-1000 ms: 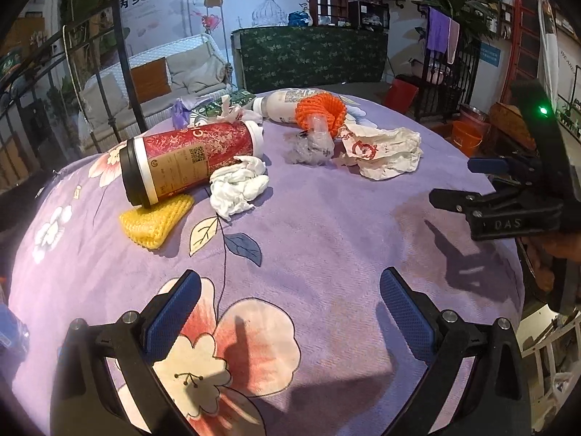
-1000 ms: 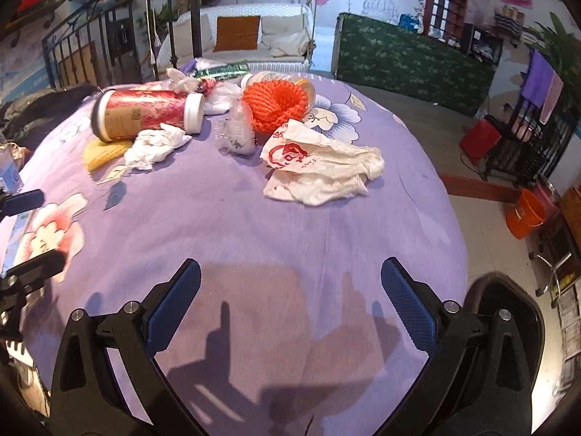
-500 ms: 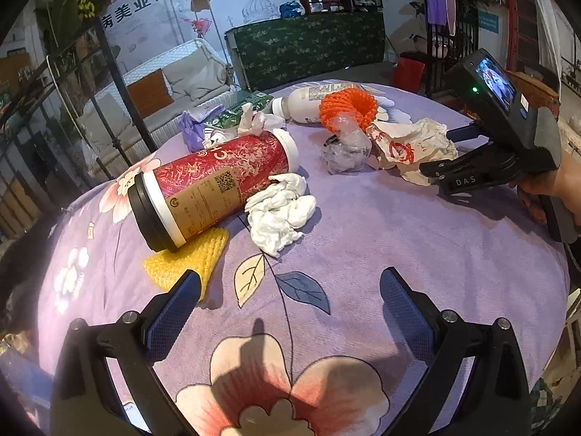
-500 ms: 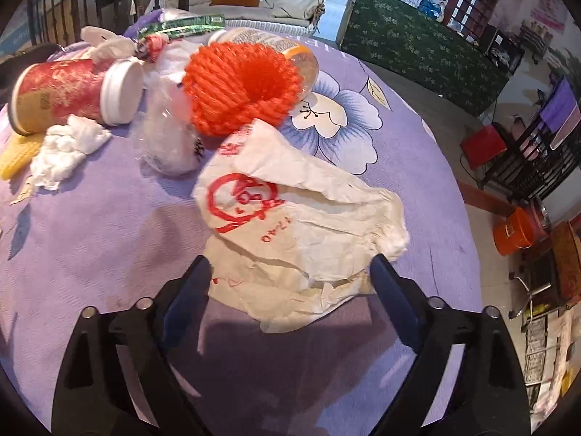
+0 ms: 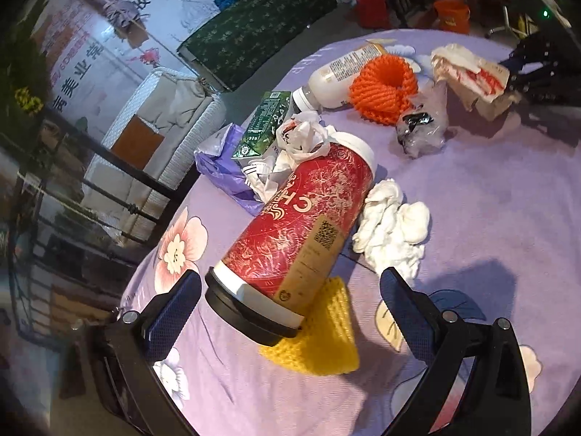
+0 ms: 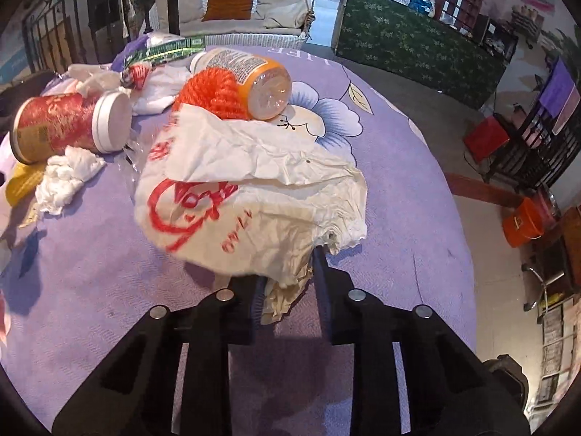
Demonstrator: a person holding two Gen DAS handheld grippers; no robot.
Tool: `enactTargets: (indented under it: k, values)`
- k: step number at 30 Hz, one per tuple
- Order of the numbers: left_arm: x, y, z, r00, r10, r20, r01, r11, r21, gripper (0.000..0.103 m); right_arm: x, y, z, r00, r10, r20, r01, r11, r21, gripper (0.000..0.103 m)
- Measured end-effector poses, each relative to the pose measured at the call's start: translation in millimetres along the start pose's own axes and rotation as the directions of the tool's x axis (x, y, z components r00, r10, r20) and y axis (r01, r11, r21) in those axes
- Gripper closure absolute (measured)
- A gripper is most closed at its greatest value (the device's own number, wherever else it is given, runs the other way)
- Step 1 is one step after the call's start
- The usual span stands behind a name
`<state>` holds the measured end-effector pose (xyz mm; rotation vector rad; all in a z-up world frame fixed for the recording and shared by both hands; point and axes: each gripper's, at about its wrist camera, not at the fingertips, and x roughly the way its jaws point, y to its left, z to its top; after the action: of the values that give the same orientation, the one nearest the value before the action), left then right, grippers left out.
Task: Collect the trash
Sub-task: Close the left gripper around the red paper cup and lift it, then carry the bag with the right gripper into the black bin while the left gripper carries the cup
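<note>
The crumpled paper bag [image 6: 250, 203] with red print lies near the middle of the purple flowered worktop [image 6: 399, 196], and its near, ragged edge is pinched between the fingers of the right tool [image 6: 287, 290], which are drawn together on it; so the first pick-up seems under way, and the next move likely calls for lifting the bag clear without dragging the orange net [image 6: 212, 92] and the plastic bottle [image 6: 254, 80] that touch its far side. The left tool [image 5: 290, 301] is spread wide and holds nothing; the black-lidded end of the red paper cup [image 5: 301, 232], lying on its side, sits between its fingers but apart from both, resting partly on a yellow net [image 5: 323, 341], with a white tissue wad [image 5: 394, 229] just beside the cup
</note>
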<state>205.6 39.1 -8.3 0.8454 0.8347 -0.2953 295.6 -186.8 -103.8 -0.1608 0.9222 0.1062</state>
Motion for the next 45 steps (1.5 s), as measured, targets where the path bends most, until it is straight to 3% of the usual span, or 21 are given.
enactTargets:
  k: [5, 10, 15, 22, 26, 31, 35, 40, 45]
  values:
    - [20, 3, 12, 0.997, 0.007, -0.071, 0.003, 0.991, 0.135, 0.006, -15, -4, -1, 0.999, 0.014, 0.031, -0.015, 1.0, 0.017, 0.08]
    - [41, -3, 20, 0.99, 0.014, -0.138, 0.014, 0.979, 0.203, 0.007, -33, -7, -1, 0.997, 0.024, 0.071, -0.027, 0.999, 0.04, 0.08]
    - [61, -6, 27, 0.977, -0.003, -0.214, 0.057, 0.967, 0.25, 0.017, -46, -8, -6, 0.995, 0.055, 0.087, -0.059, 0.997, 0.051, 0.08]
    - [76, -11, 37, 0.971, 0.004, -0.241, 0.061, 0.963, 0.261, 0.02, -51, -6, -10, 0.992, 0.088, 0.089, -0.094, 0.994, 0.064, 0.08]
    - [71, -18, 37, 0.984, 0.007, -0.177, 0.041, 0.963, 0.267, 0.023, -51, -6, -13, 0.992, 0.098, 0.085, -0.104, 0.992, 0.076, 0.079]
    - [54, -10, 26, 0.996, -0.016, -0.093, 0.035, 0.977, 0.209, 0.024, -57, -9, -19, 0.99, 0.1, 0.101, -0.109, 0.99, 0.084, 0.08]
    - [25, -2, 20, 1.0, 0.001, 0.009, -0.002, 0.996, 0.091, 0.027, -65, -13, -23, 0.986, 0.106, 0.128, -0.12, 0.987, 0.106, 0.08]
    - [-22, 2, 7, 0.989, 0.0, 0.147, 0.011, 0.997, -0.073, 0.027, -74, -14, -33, 0.978, 0.129, 0.163, -0.155, 0.976, 0.156, 0.08]
    - [-64, -12, -7, 0.966, -0.02, 0.256, 0.076, 0.974, -0.211, 0.028, -86, -15, -46, 0.971, 0.14, 0.193, -0.176, 0.967, 0.183, 0.08]
